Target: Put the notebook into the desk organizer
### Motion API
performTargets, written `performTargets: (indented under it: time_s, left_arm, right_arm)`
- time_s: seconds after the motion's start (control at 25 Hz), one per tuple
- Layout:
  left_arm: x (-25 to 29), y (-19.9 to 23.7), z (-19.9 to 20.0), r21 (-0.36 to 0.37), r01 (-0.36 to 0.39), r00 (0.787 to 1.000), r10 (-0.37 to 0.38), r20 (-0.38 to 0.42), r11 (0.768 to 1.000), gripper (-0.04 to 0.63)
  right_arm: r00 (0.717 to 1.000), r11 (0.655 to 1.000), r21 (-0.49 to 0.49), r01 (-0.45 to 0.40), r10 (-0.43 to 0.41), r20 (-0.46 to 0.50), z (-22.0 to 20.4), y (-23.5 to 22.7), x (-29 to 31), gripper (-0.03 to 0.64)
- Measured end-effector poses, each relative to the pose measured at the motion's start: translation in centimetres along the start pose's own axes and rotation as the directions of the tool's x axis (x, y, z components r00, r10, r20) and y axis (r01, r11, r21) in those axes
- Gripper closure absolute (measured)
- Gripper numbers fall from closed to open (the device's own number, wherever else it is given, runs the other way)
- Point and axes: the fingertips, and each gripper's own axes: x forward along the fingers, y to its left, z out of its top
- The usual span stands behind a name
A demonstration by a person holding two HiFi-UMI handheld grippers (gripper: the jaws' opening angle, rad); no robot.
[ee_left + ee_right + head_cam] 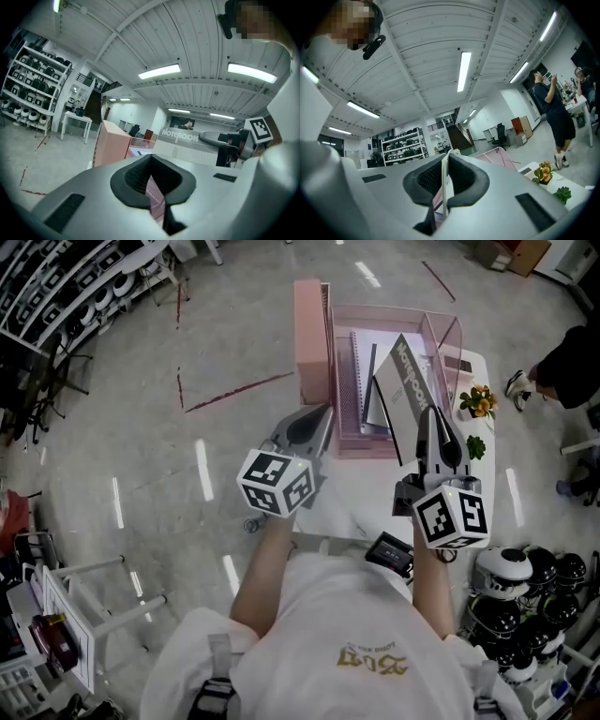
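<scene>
A pink desk organizer [312,334] with a clear pink front wall stands on the white table [485,367]. My right gripper [429,413] is shut on the lower edge of a grey notebook [409,371]. It holds the notebook tilted over the organizer's right half. In the right gripper view the notebook's thin white edge [446,187] runs between the pads. My left gripper [323,414] is shut with nothing in it and points at the organizer's left wall. From the left gripper view, the notebook's printed cover [187,143] shows beside the organizer [111,145].
A white spiral-bound pad [360,376] lies inside the organizer. Orange flowers [479,401] and a small green plant [476,446] sit on the table's right side. Helmets [525,577] are piled at the lower right. A person [572,362] stands at the far right.
</scene>
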Motion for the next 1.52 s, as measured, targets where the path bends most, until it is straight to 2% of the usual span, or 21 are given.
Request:
performTargets:
  time_s: [0.24,0.72,1.0,1.28,1.52]
  left_arm:
    - [0.7,1.3,-0.3,-0.012,-0.013,1.000,0.013,-0.009,1.000,0.580]
    - [1.7,2.7,-0.4,-0.006,-0.035,0.999,0.035,-0.015,0.999,0.580]
    - [2.4,3.1,-0.3,-0.004,-0.038,0.999,0.038,-0.017,0.999,0.580]
    - [3.3,3.4,-1.0,0.029,-0.060,0.997,0.061,-0.046,0.998,0.580]
    - [3.7,3.9,-1.0,0.036,-0.075,0.996,0.076,-0.045,0.997,0.580]
  right_arm:
    - [0.999,0.996,0.078,0.034,-0.033,-0.012,-1.3,-1.7,1.7,0.598]
    - [0.996,0.995,0.039,0.093,-0.092,-0.019,-2.7,-3.0,3.9,0.598]
    - [0.988,0.987,0.031,0.156,-0.156,-0.002,-2.9,-4.7,5.0,0.598]
    - [0.980,0.979,-0.057,0.196,-0.197,-0.021,-3.5,-5.1,6.5,0.598]
    - [0.964,0.951,-0.193,0.240,-0.257,-0.066,-4.5,-6.0,7.4,0.594]
